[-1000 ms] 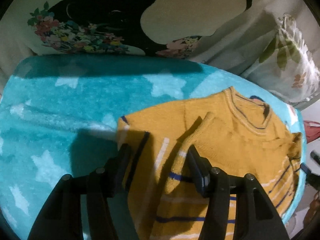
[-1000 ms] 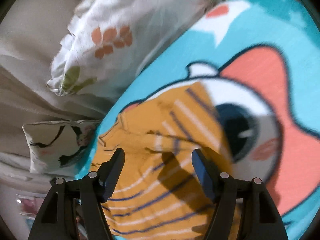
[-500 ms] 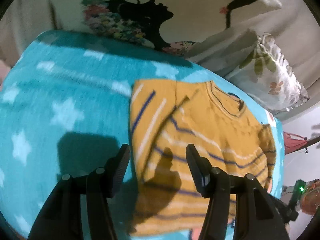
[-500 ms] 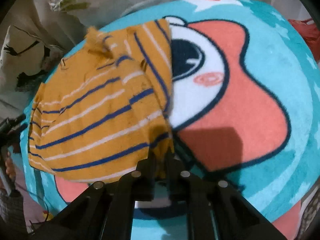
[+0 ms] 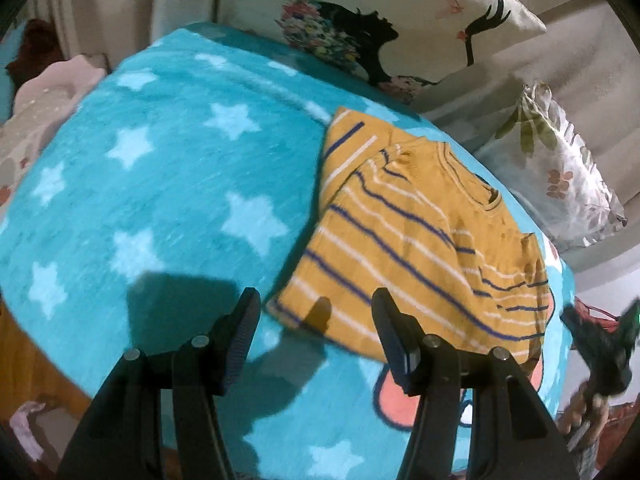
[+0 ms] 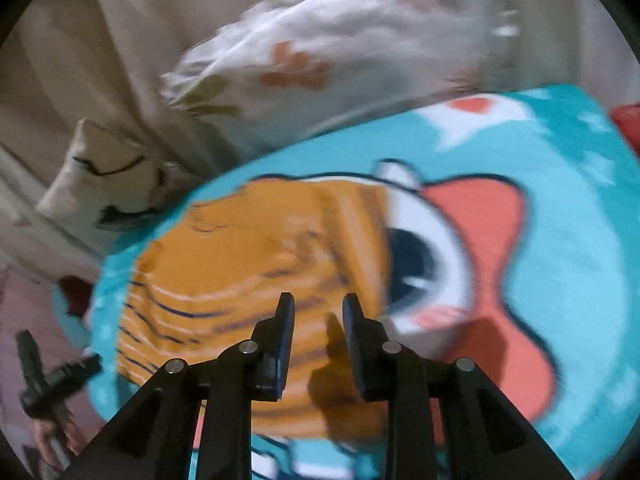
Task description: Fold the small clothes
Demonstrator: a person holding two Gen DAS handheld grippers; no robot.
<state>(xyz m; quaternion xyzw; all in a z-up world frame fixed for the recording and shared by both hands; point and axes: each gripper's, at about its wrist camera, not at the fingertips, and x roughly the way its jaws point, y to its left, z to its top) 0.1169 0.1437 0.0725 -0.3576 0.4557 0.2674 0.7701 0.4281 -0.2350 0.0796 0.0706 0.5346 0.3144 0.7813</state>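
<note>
A mustard sweater (image 5: pixel 420 240) with navy and white stripes lies folded on the teal star blanket (image 5: pixel 180 184), neck toward the pillows. My left gripper (image 5: pixel 315 300) hangs open above the sweater's near corner, with nothing between its fingers. In the right wrist view the sweater (image 6: pixel 248 264) is blurred and lies partly over the blanket's cartoon eye. My right gripper (image 6: pixel 318 300) hovers above the sweater. Its jaws are opening, a narrow gap shows between them, and no cloth is caught there.
A pillow with a black silhouette print (image 5: pixel 400 12) and a floral pillow (image 5: pixel 560 168) lie behind the blanket. Pinkish cloth (image 5: pixel 44 100) is heaped at the left edge. The other gripper, in a hand, shows dark at the right edge (image 5: pixel 600 344).
My left gripper drew back and up from the sweater, still open. My right gripper closed on the sweater's edge, then let it go and lifted. The sweater now lies folded narrower.
</note>
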